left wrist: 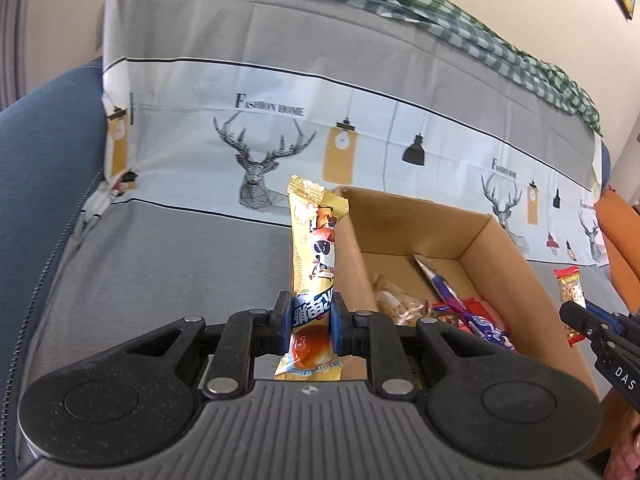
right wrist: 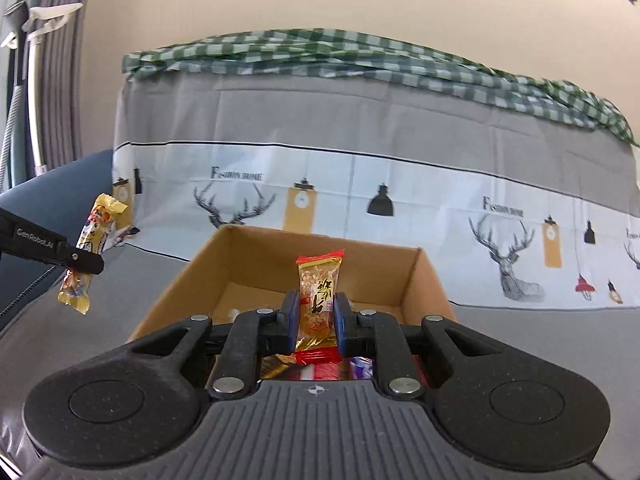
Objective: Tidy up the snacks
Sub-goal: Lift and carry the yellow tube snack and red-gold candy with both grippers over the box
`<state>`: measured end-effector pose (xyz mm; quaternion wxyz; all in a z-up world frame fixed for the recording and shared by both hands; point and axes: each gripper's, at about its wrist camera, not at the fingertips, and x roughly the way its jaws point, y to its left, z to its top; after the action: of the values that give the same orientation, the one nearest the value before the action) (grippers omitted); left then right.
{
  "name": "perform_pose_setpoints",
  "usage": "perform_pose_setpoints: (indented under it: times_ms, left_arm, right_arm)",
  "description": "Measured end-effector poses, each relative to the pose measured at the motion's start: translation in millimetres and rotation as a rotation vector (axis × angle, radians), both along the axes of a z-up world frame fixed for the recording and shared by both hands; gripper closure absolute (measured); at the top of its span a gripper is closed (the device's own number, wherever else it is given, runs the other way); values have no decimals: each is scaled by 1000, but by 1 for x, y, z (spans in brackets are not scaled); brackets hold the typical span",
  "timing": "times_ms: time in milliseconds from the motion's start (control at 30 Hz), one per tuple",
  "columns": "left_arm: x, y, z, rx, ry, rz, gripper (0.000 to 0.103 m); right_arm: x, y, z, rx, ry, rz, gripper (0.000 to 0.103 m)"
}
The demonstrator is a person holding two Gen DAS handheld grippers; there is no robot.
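1. Left gripper (left wrist: 311, 326): jaws closed on the yellow snack packet (left wrist: 314, 264); packet stands upright between the blue pads, top end crumpled, bottom end hanging below the jaws; held above the grey sofa seat (left wrist: 160, 264), just left of the cardboard box (left wrist: 516, 272).
2. Right gripper (right wrist: 316, 322): jaws closed on the red-and-gold peanut bar (right wrist: 320, 300); bar upright, black characters on the clear window; held over the near edge of the box, open top below it.
3. Box sits on the sofa seat, flaps up; inside on the near side lie several snacks: a purple packet (left wrist: 460, 304), red wrappers, a clear-wrapped brown one (left wrist: 394, 300); the far half of the box floor shows bare cardboard.
4. Right view also shows the left gripper at the left edge with the yellow packet, clear of the box wall.
5. Behind: sofa back under a deer-print cover (right wrist: 360, 184); green checked cloth (right wrist: 360, 52) draped along the top.
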<state>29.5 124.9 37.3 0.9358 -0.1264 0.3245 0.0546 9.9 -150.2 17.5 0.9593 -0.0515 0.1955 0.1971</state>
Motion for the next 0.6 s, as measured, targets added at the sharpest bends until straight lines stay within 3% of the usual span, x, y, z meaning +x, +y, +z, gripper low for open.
perform_pose_setpoints:
  times_ms: [267,600]
  left_arm:
    - [5,-18,1,-18,-36,-32,83]
    - [-6,-71,18,-18,-236,-154,83]
  right_arm:
    - [6,-20,-3,31,16,-49,84]
    - [10,-24,-3,57,23,-73,84]
